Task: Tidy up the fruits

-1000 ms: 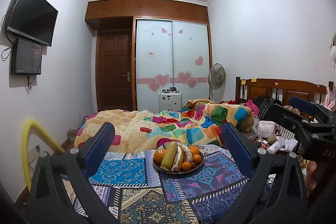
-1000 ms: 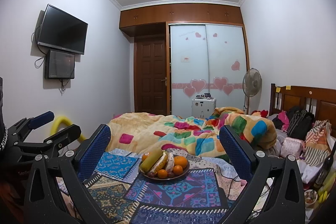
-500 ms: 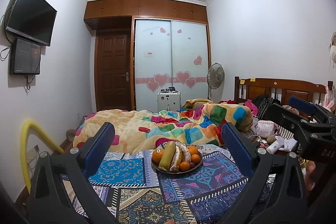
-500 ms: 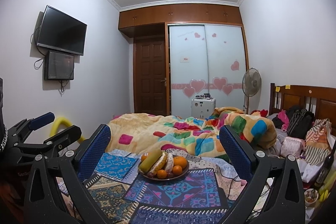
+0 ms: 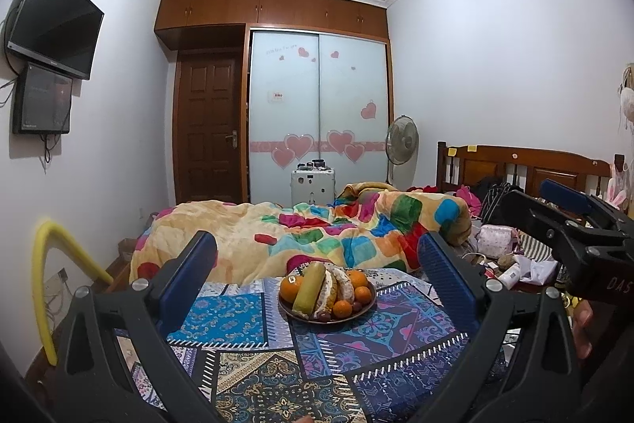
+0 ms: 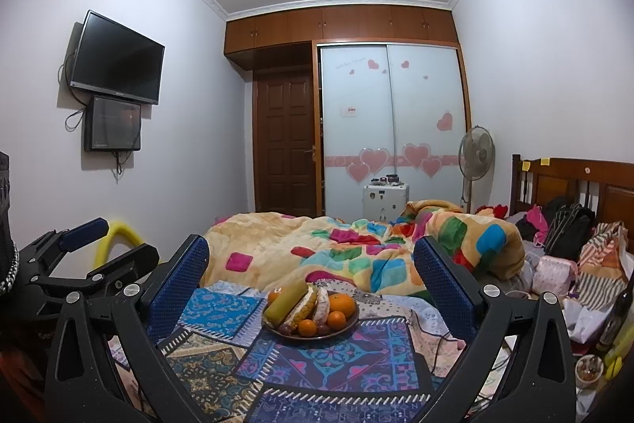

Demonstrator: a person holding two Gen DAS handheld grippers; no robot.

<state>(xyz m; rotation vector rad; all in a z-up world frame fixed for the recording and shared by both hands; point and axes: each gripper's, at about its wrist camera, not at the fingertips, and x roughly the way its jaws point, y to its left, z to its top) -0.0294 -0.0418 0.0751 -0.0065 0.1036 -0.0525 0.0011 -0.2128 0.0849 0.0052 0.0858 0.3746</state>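
A dark round plate (image 5: 364, 309) of fruit sits on a patterned patchwork cloth (image 5: 253, 320). It holds several oranges (image 5: 358, 279), a long green-yellow fruit (image 5: 309, 284) and brownish bananas (image 5: 337, 286). The plate also shows in the right wrist view (image 6: 350, 320). My left gripper (image 5: 317, 260) is open and empty, held back from the plate. My right gripper (image 6: 311, 256) is open and empty, also short of the plate. Each gripper shows in the other's view, the right one (image 5: 570, 221) at right, the left one (image 6: 79, 248) at left.
A bed with a colourful quilt (image 5: 317, 228) lies behind the cloth. Bags and clutter (image 6: 570, 252) pile at the right by the wooden headboard (image 5: 523, 165). A yellow foam tube (image 5: 43, 288) leans at the left wall. A bottle (image 6: 618, 316) stands at far right.
Both views have shifted only slightly; the plate sits a little lower and nearer in the frames. Both grippers stay open and empty.
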